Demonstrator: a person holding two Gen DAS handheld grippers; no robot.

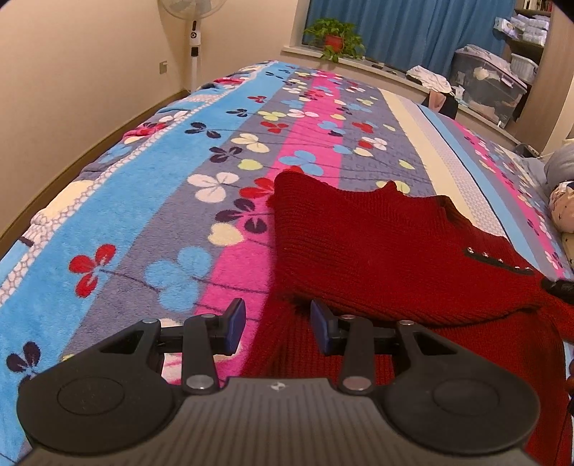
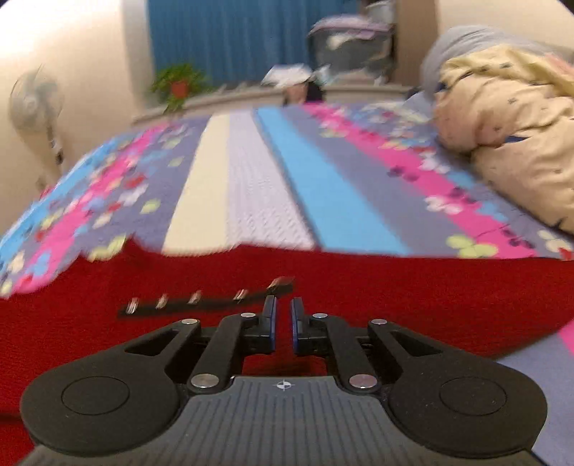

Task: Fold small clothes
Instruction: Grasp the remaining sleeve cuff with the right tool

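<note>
On the bed (image 1: 201, 150), red knit sweater (image 1: 376, 251) looks soft, floppy, grippy — pinch edges: left gripper (image 1: 278, 328) jaws open, empty; right gripper (image 2: 283, 321) nearly closed, nothing between.

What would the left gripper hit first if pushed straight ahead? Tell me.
Probably the red knit sweater: the left gripper points down at its folded edge with open jaws. How far off that edge is remains unclear.

Floral striped blanket (image 1: 222, 150), standing fan (image 1: 193, 43), potted plant (image 1: 333, 37) by blue curtain (image 1: 412, 28)
</note>
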